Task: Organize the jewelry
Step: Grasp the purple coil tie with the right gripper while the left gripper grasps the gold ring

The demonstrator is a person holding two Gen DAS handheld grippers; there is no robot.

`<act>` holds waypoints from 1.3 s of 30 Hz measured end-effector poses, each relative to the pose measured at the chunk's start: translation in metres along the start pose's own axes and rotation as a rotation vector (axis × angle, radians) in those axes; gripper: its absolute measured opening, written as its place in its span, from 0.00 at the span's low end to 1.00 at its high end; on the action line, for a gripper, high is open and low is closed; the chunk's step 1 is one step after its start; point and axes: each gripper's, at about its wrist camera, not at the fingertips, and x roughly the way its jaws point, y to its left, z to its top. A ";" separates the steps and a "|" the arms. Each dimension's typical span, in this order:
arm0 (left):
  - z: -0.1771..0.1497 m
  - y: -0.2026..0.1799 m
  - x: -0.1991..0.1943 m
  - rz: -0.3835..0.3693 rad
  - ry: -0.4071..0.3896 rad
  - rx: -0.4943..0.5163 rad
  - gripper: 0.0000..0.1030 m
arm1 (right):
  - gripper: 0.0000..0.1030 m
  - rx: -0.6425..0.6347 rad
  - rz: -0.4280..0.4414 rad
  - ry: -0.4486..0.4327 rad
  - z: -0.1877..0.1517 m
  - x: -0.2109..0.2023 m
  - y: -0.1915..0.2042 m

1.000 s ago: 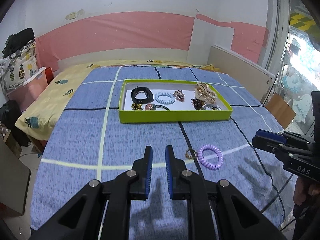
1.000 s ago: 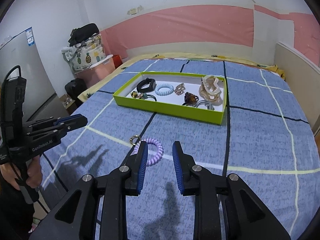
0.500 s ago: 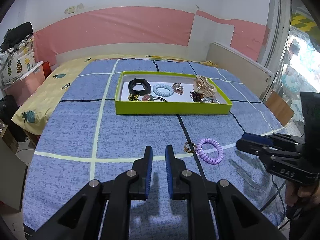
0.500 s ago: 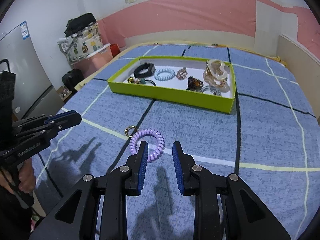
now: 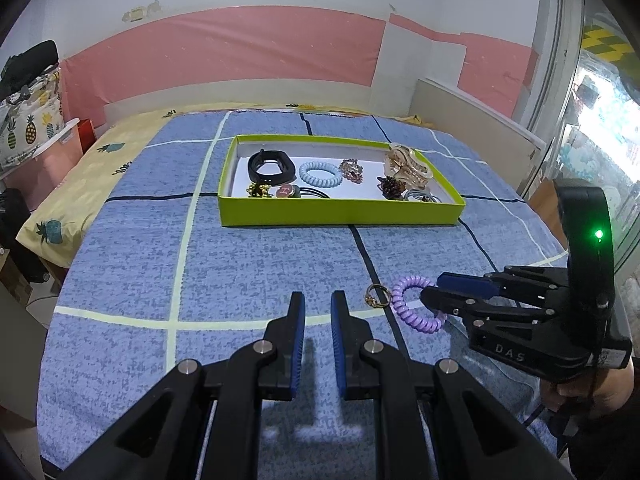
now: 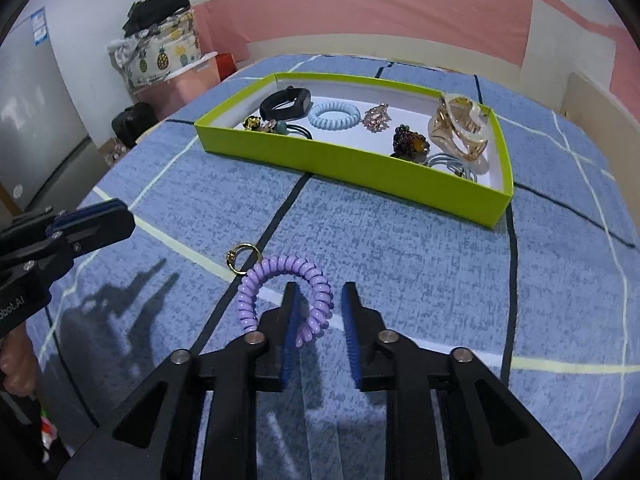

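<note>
The right gripper (image 6: 318, 312) has its fingers (image 6: 289, 320) straddling the near arc of the purple spiral hair tie (image 6: 286, 294); they have just been closing in, yet a gap still shows on the right-hand side, so the coil sits between them unpinched. The left gripper (image 5: 317, 320) hangs over bare bedspread, its fingers (image 5: 298, 340) parted a little and holding nothing.

The hair tie lies flat on the blue checked bed (image 6: 420, 260), and a small gold ring (image 6: 242, 254) rests just beside its far left edge, perhaps touching (hard to tell from here). I judge the coil light, springy and a bit slick: it will squash under a squeeze and could pop sideways, so taking one thickness of the loop square across the coils looks safest. The ring is stiff, tiny and low on the cloth, a harder pick.

Farther up the bed stands the green tray (image 6: 348, 162), open-topped with a white floor. In it lie a black band (image 6: 286, 102), a pale blue spiral tie (image 6: 335, 115), a glittery brooch (image 6: 378, 118), a dark beaded clip (image 6: 412, 140), a gold-and-cream claw clip (image 6: 460, 126), grey elastics (image 6: 452, 162) and a few charm elastics (image 6: 276, 126) at the near left.
</note>
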 end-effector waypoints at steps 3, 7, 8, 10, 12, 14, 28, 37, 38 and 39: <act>0.002 -0.002 0.006 -0.013 0.010 0.004 0.13 | 0.10 -0.024 -0.015 0.001 0.000 -0.001 0.002; 0.004 -0.009 0.017 -0.033 0.034 0.016 0.13 | 0.09 -0.021 -0.029 -0.003 -0.003 -0.004 -0.004; 0.004 -0.010 0.019 -0.038 0.040 0.020 0.13 | 0.09 -0.017 -0.034 -0.004 -0.004 -0.005 -0.006; 0.005 -0.015 0.024 -0.052 0.051 0.030 0.13 | 0.09 -0.003 -0.041 -0.008 -0.007 -0.008 -0.013; 0.005 -0.019 0.029 -0.068 0.062 0.043 0.18 | 0.09 0.014 -0.046 -0.009 -0.010 -0.012 -0.021; 0.005 -0.024 0.034 -0.093 0.071 0.059 0.28 | 0.09 0.034 -0.047 -0.010 -0.014 -0.015 -0.030; 0.004 -0.051 0.063 -0.059 0.133 0.215 0.33 | 0.09 0.076 -0.022 -0.024 -0.025 -0.026 -0.050; 0.008 -0.055 0.067 -0.100 0.137 0.310 0.32 | 0.09 0.091 -0.005 -0.034 -0.028 -0.028 -0.054; 0.008 -0.055 0.066 -0.102 0.135 0.310 0.30 | 0.09 0.092 -0.005 -0.034 -0.028 -0.028 -0.054; 0.007 -0.055 0.066 -0.106 0.135 0.309 0.29 | 0.09 0.092 -0.006 -0.034 -0.028 -0.028 -0.055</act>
